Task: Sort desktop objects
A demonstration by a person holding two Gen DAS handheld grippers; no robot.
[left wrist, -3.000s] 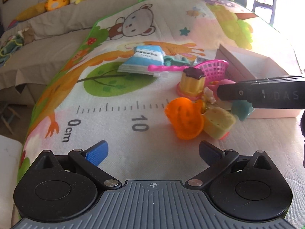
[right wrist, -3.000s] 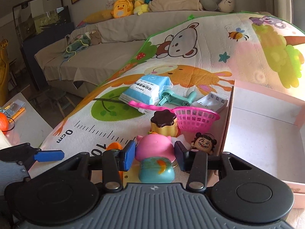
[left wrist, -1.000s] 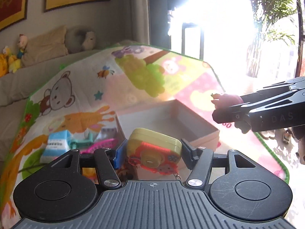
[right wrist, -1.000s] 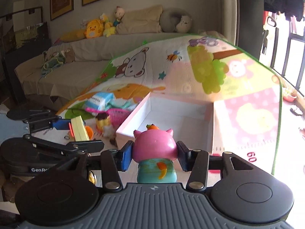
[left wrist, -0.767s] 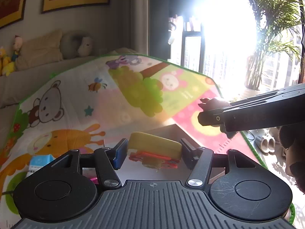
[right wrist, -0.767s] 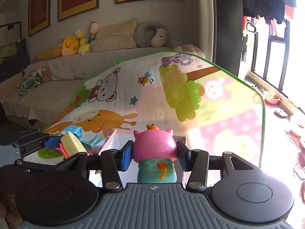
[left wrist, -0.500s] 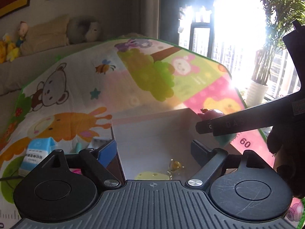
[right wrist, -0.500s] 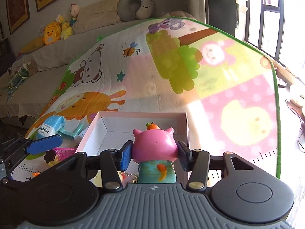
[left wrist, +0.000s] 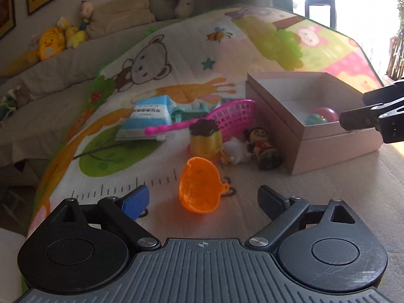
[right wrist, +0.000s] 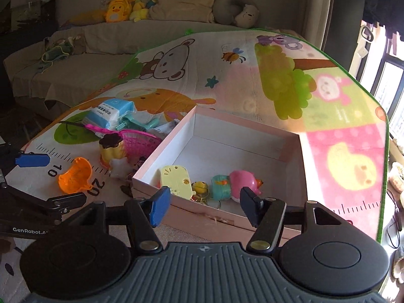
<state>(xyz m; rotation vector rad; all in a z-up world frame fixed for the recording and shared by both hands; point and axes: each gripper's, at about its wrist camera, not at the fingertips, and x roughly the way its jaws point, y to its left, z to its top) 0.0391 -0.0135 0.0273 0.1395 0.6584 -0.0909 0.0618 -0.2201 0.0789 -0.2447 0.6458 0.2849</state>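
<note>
The pink box (right wrist: 290, 139) holds the yellow toy (right wrist: 174, 178) and the pink pig figure (right wrist: 238, 180), lying on its side; the pig also shows in the left wrist view (left wrist: 324, 116) inside the box (left wrist: 335, 144). My right gripper (right wrist: 204, 207) is open and empty above the box's near wall. My left gripper (left wrist: 204, 200) is open and empty, just in front of an orange cup (left wrist: 199, 188) lying on its side on the mat. Behind it stand a pudding toy (left wrist: 205, 139), a small doll (left wrist: 262, 146) and a pink net scoop (left wrist: 227, 118).
A blue tissue pack (left wrist: 149, 116) and a teal toy (left wrist: 186, 112) lie further back on the cartoon play mat (left wrist: 176, 58). A sofa with plush toys (right wrist: 121, 5) runs along the far side. The right gripper's fingers (left wrist: 366, 118) reach in at the right of the left wrist view.
Both grippers opened and let their toys drop into the box. My left gripper then drew back and left to the orange cup. My right gripper stayed over the box.
</note>
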